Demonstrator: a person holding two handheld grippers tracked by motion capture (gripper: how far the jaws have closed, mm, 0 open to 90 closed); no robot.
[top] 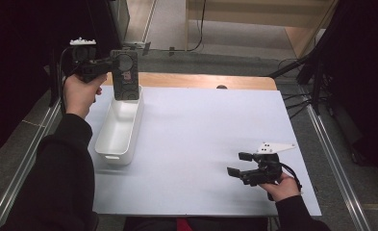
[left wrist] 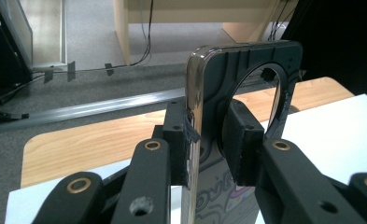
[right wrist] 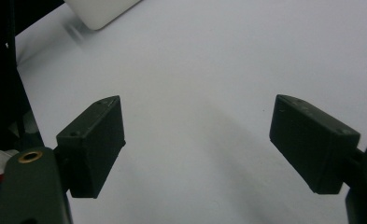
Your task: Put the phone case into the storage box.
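A dark flat phone case (top: 125,74) with a round cutout and a shiny edge hangs upright over the far end of the white bin (top: 133,130). My left gripper (top: 112,65) is shut on it from the left side. In the left gripper view the case (left wrist: 246,60) stands on edge between the two pads (left wrist: 176,135), which press on both of its faces, with my left gripper (left wrist: 209,140) level. My right gripper (top: 237,163) rests low at the table's front right, open, with nothing between its fingers. The right gripper view shows my right gripper (right wrist: 195,140) over bare white surface.
The white bin is empty and lies lengthwise at the left of the white sheet (top: 201,134). A wooden table edge (top: 201,81) shows behind the sheet. A corner of the bin (right wrist: 102,11) appears in the right gripper view. Dark curtains and stands flank both sides.
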